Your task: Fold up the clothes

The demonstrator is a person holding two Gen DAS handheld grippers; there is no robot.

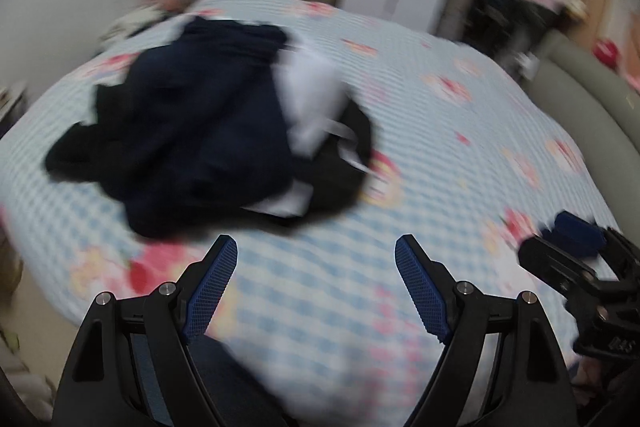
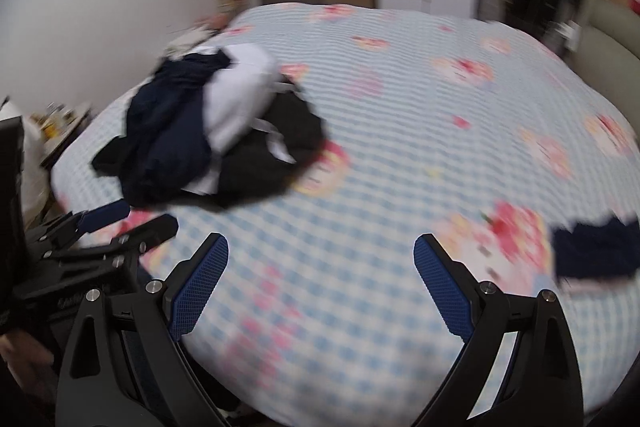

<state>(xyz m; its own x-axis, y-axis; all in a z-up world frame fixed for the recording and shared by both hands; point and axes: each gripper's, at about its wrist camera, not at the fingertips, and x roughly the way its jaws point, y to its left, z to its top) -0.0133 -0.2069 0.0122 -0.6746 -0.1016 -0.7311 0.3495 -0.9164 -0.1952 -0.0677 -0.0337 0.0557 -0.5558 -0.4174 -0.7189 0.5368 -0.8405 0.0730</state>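
left gripper [image 1: 316,255]: jaws standing apart, holding nothing | right gripper [image 2: 320,253]: jaws standing apart, holding nothing | pile of clothes [image 1: 208,131]: lying crumpled on bed [image 1: 440,147], beyond both grippers

— How does the left gripper [image 1: 316,251] stand?

— Its jaws are spread wide, the blue ribbed pads [image 1: 212,291] facing each other across a broad gap with nothing between them. It points forward and somewhat downward.

— And the right gripper [image 2: 321,249]?

— The same: jaws wide apart, blue pads [image 2: 444,291] bare, gripping nothing.

— Can each see the other?

— Yes. From the left wrist the right gripper shows at the near right edge, a black frame with a blue pad. From the right wrist the left one shows at the near left, angled toward the far right. Both are blurred, so their jaw state from the side is probably, not certainly, apart.
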